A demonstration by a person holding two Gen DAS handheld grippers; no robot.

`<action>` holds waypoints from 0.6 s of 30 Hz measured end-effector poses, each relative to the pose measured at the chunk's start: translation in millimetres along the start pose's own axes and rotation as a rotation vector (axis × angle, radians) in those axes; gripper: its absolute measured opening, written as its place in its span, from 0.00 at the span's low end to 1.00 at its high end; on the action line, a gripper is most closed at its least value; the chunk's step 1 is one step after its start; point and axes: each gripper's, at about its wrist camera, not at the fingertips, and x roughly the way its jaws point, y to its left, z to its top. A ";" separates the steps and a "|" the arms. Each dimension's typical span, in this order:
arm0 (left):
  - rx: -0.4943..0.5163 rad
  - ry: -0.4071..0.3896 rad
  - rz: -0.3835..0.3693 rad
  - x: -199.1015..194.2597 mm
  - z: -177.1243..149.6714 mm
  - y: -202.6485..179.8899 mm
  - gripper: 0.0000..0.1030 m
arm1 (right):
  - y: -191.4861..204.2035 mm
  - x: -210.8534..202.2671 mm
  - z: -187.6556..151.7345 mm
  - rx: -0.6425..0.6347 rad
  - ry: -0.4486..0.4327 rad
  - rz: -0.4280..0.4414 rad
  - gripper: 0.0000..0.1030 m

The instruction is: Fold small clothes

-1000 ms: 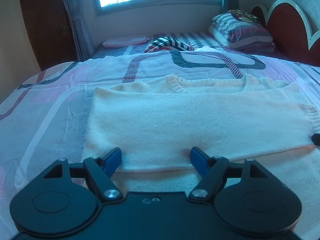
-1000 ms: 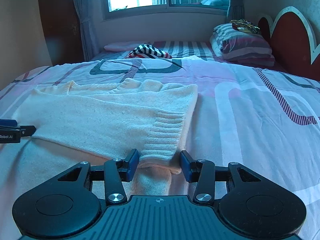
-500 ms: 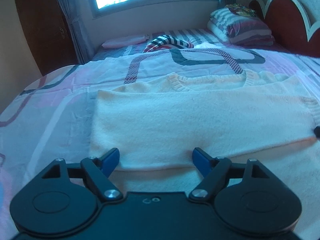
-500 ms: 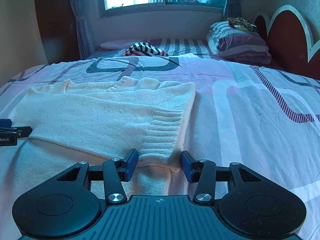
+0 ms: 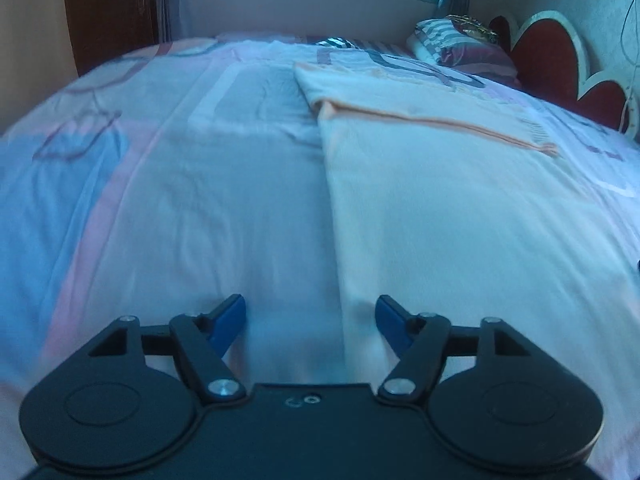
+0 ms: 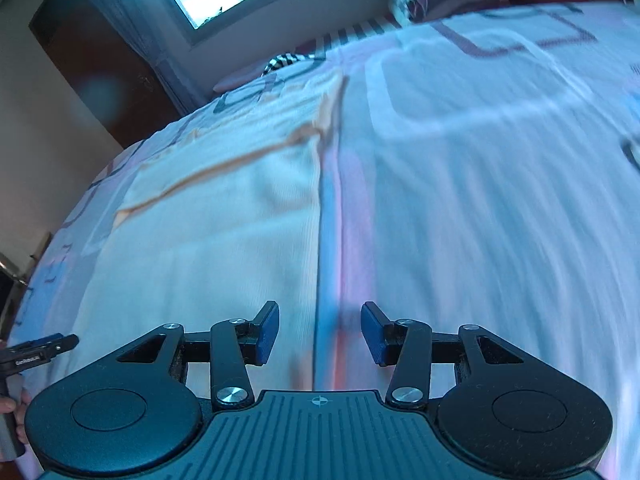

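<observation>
A cream knitted sweater [image 5: 460, 208] lies flat on the bed, with a sleeve folded across its body. My left gripper [image 5: 312, 316] hovers low over the sweater's left side edge. That edge runs between the blue pads, which do not press on it, and the jaws are closing. In the right wrist view the sweater [image 6: 208, 240] fills the left half. My right gripper [image 6: 320, 328] stands open astride its right side edge, with nothing pinched. The left gripper [image 6: 40, 350] shows at the far left of that view, held by a hand [image 6: 8, 404].
The bed sheet [image 5: 160, 200], pink and blue patterned, spreads on all sides. Striped pillows [image 5: 464, 44] and a red headboard [image 5: 560, 64] stand at the far right. A striped garment [image 6: 286, 60] lies far back near the window, and a dark wooden door [image 5: 108, 12] is on the left.
Both grippers have swung away from the folded sleeves, the left to the sweater's left edge and the right to its right edge. The right view has rolled. The left jaws stand narrower.
</observation>
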 end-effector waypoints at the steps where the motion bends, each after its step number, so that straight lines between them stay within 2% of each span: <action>1: -0.014 0.007 -0.029 -8.0 -6.2 1.2 0.61 | 0.7 -7.7 -11.6 0.010 0.008 0.008 0.45; 3: -0.043 0.025 -0.090 -20.8 -17.5 2.7 0.56 | 5.2 -18.9 -32.4 0.017 0.022 0.021 0.45; 6: -0.081 0.038 -0.165 -30.5 -34.4 4.0 0.54 | 13.4 -32.4 -58.9 0.028 0.015 0.033 0.45; 9: -0.104 0.038 -0.219 -38.0 -48.2 4.7 0.53 | 18.9 -38.6 -74.6 0.069 0.016 0.067 0.45; 13: -0.198 0.052 -0.339 -43.2 -60.8 14.9 0.53 | 26.4 -42.3 -87.8 0.083 0.020 0.107 0.44; 17: -0.266 0.068 -0.431 -38.2 -64.7 20.8 0.51 | 28.5 -44.8 -98.0 0.116 0.020 0.144 0.34; 18: -0.280 0.076 -0.446 -34.9 -63.7 21.9 0.44 | 27.5 -44.7 -98.1 0.126 0.010 0.142 0.33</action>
